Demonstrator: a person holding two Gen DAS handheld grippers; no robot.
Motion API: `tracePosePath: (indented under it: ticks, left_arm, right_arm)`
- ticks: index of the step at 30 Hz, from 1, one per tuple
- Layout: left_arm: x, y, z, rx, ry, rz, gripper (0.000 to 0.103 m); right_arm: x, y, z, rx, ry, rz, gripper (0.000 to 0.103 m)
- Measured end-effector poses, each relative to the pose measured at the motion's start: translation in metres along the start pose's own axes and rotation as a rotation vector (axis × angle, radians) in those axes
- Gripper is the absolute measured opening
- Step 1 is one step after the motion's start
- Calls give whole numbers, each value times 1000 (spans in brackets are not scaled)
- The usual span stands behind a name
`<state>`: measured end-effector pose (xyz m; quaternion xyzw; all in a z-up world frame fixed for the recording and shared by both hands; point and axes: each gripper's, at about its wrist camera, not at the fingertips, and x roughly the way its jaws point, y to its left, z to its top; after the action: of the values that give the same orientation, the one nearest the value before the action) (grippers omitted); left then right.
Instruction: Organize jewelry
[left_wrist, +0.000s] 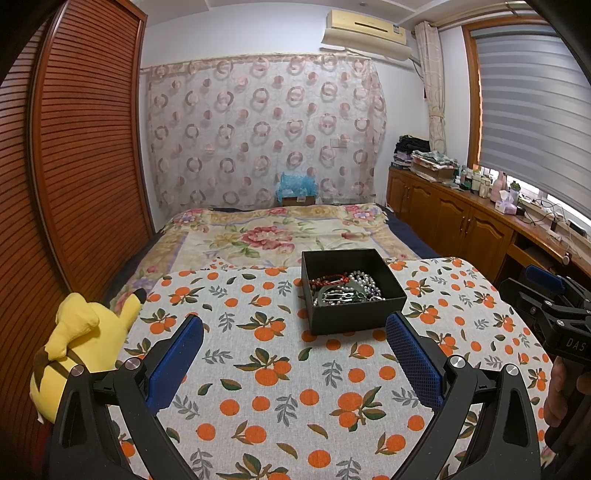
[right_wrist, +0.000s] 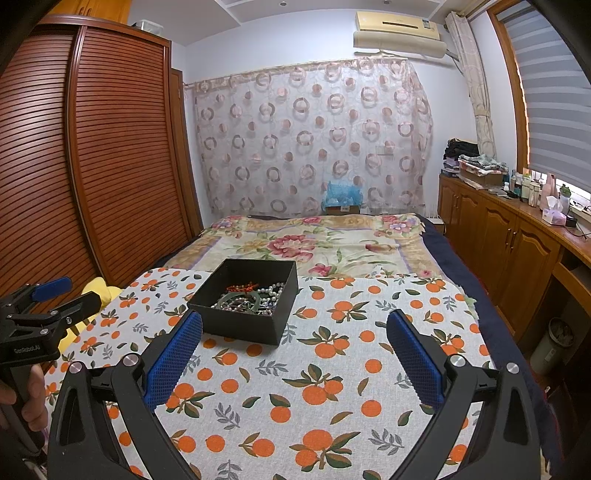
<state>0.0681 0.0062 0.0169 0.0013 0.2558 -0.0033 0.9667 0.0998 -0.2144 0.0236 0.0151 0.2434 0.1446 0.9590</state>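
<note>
Black open box (left_wrist: 352, 291) standing on the orange-print cloth (left_wrist: 280, 373) toward its far edge, holding a tangled heap of jewelry (left_wrist: 345, 288): pearl-grey bead strands, a red cord piece, a dark green ring-like piece; seen again from the right wrist as the same box (right_wrist: 245, 306) with the same jewelry (right_wrist: 251, 295) inside, nothing lifted out.

Just short of the box, left gripper (left_wrist: 295, 358) held low over the cloth, blue-padded fingers (left_wrist: 181, 354) spread wide, empty, pointing toward the box, which sits ahead and slightly right of centre; right gripper (right_wrist: 293, 358) likewise level above the cloth, spread wide, empty, box ahead and to its left, near the left pad (right_wrist: 173, 358).

At the right edge of the left view, a hand (left_wrist: 561, 391) gripping the other tool's handle; at the left edge of the right view, a hand (right_wrist: 26, 402) doing the same.

Further out: yellow plush toy (left_wrist: 81, 343) touching the cloth's left side; floral bedspread (left_wrist: 273, 232) beyond; slatted wooden wardrobe (left_wrist: 74, 155) on the left; wooden cabinets (left_wrist: 458, 218) on the right.
</note>
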Motion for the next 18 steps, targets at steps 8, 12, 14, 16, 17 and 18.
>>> tracePosePath:
  ticks: [8, 12, 14, 16, 17, 18]
  left_arm:
    - [0, -1, 0, 0, -1, 0, 95]
    - [0, -1, -1, 0, 0, 0, 95]
    - [0, -1, -1, 1, 0, 0, 95]
    - [0, -1, -1, 0, 0, -1, 95]
    - [0, -1, -1, -1, 0, -1, 95]
    - [0, -2, -1, -2, 0, -2, 95]
  right_arm:
    - [0, 0, 0, 1, 0, 0, 101]
    - [0, 0, 0, 0, -1, 0, 101]
    - [0, 0, -1, 1, -1, -1, 101]
    - [0, 1, 0, 2, -1, 0, 101]
    - [0, 1, 0, 1, -2, -1, 101]
    - [0, 0, -1, 1, -2, -1, 101]
